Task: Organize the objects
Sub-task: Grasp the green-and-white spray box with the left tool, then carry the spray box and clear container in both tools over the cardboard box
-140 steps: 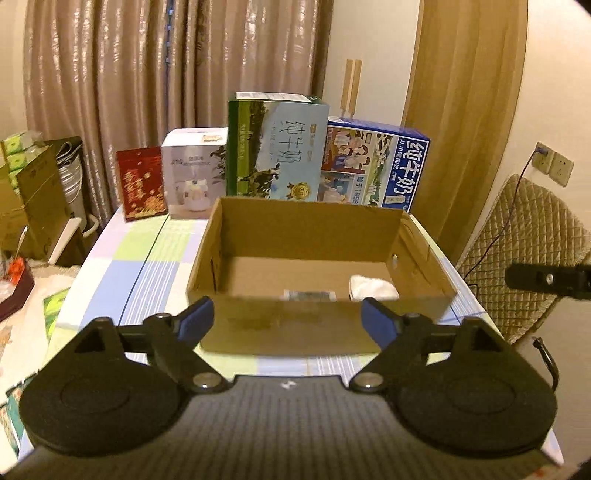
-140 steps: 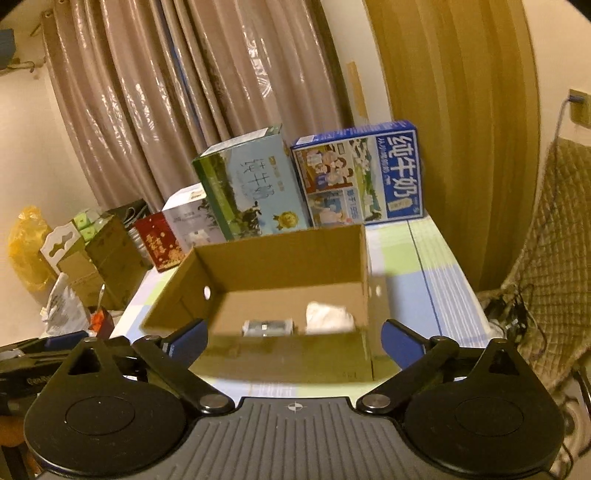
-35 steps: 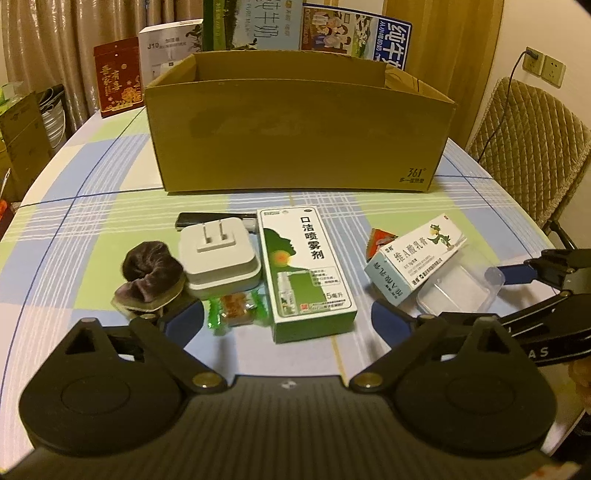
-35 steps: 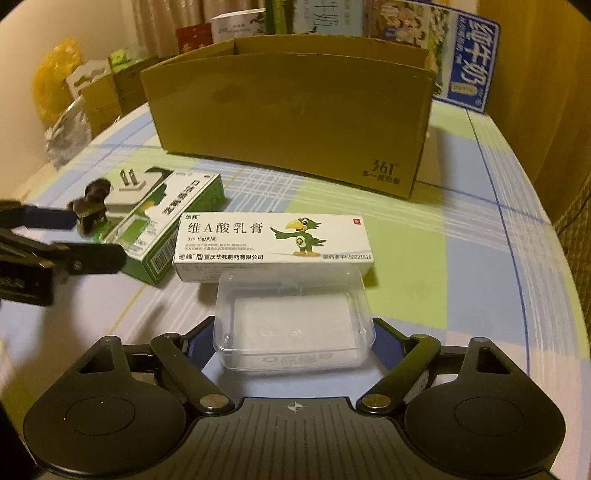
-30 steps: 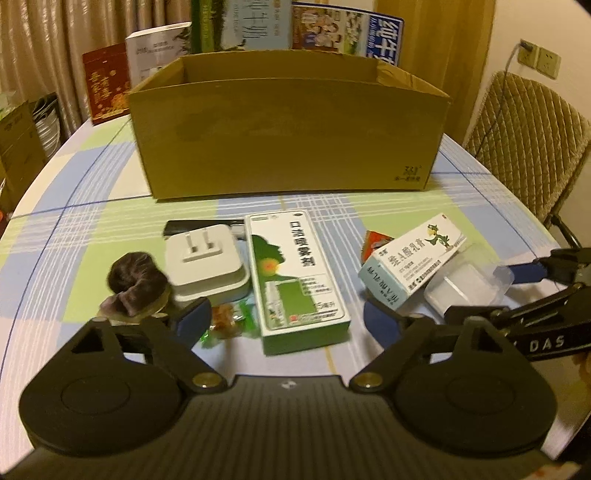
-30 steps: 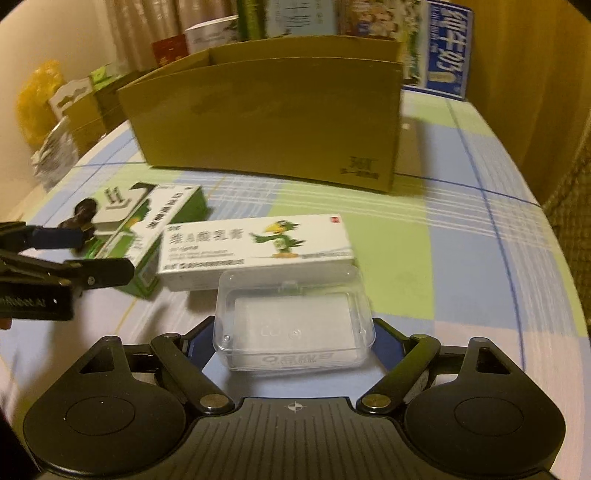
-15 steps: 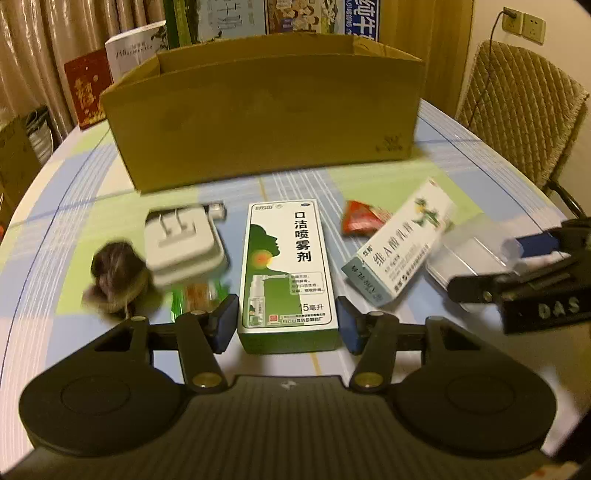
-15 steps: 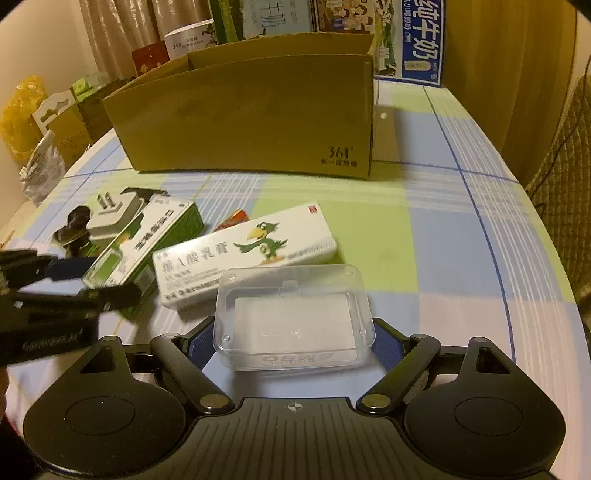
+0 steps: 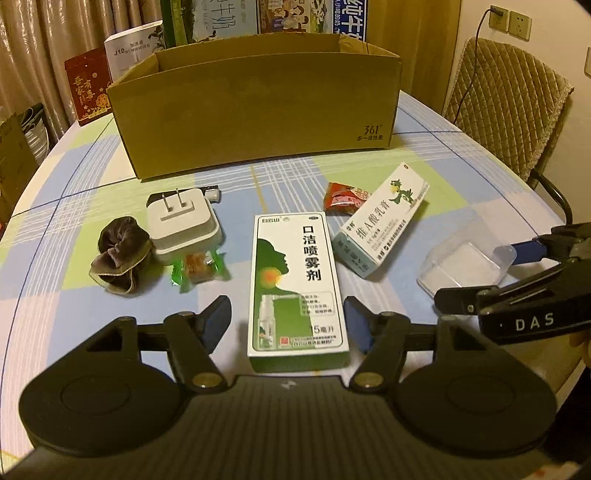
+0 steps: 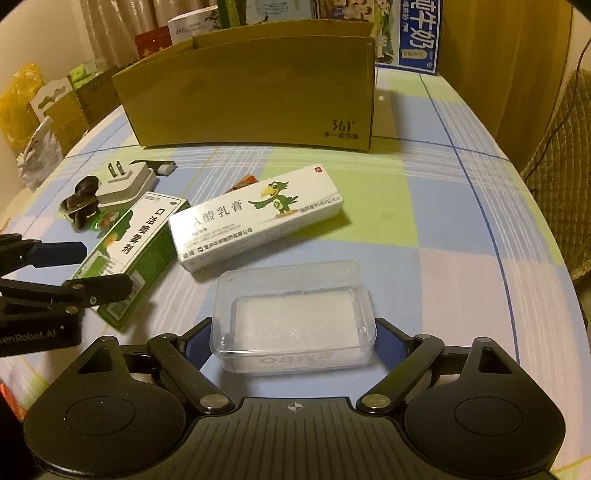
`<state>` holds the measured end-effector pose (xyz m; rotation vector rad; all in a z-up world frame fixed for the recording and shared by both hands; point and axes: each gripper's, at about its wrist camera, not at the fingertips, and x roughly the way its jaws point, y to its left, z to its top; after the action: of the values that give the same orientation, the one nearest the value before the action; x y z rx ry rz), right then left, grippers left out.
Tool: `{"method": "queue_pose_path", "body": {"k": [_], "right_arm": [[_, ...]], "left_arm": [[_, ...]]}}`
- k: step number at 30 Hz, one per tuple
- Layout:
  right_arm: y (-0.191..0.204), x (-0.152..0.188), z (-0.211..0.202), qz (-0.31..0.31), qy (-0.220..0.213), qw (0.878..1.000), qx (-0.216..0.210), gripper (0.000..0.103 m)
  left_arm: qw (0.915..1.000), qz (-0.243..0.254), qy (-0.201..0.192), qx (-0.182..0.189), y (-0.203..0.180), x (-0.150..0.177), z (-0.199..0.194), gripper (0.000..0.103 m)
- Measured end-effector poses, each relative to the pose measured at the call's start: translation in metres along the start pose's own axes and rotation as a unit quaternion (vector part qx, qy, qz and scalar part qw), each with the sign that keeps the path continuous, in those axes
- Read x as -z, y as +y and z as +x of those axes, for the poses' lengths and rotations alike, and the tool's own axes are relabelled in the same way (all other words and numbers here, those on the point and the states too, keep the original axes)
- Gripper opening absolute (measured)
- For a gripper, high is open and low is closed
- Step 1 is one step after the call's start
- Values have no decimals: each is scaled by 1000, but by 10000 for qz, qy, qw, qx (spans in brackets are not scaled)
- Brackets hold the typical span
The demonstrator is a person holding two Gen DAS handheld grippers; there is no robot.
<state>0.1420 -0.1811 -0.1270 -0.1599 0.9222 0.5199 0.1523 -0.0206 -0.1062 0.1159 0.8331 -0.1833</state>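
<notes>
Where the left gripper [image 9: 288, 325] sits low over the checked tablecloth [image 9: 436, 173], its blue-tipped jaws stand parted on either side of the near end of a green and white spray box [image 9: 295, 288], with a gap showing on each side. That box lies flat, printed with a head in profile and large Chinese characters. To the right, the right gripper [image 10: 293, 341] is clamped on a clear plastic case [image 10: 293, 314] with a white insert; the case's near end sits between the jaws. Just beyond the case lies a long white ointment box [image 10: 258, 218] with a green cartoon parrot and Chinese lettering, angled across the cloth. A red snack packet [image 9: 345, 197] touches its far end. Left of the spray box lie a green-wrapped candy [image 9: 197, 266], a white plug adapter [image 9: 183, 225] with prongs up, and a brown scrunchie [image 9: 120, 254]. Farther back stands an open cardboard box [image 9: 258, 103] marked "361°". Behind it stand milk cartons [image 9: 240, 16] printed in Chinese.
</notes>
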Motion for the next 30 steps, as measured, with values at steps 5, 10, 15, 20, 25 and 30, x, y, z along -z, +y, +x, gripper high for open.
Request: {"method": "queue_pose_path", "body": {"k": [5,10,15,20,25,30], "right_arm": [[3,0,3,-120,-17,9999,76,86],[2,0,2,-110,-41,9999,105,84],[0,-2,2,25,-62,9999,109,84],[3,-2,1,-21,-79,9999,74,83],[1,-6,-5,92,-235,9996,104,83],[6,-10,-14,122,-367,9992,14,83]], "left_arm": [[10000,-3,3,6,0,-2,7,62],[10000,40,53,3,0,-4,15,62],[9999,86,65,38,-2,-7,22,53],[9999,110,94,23,-3,-6,23,51],[10000,-9,73,-17,-1,-4,16,50],[9999,-102,-3,-33,2,-8,0,50]]}}
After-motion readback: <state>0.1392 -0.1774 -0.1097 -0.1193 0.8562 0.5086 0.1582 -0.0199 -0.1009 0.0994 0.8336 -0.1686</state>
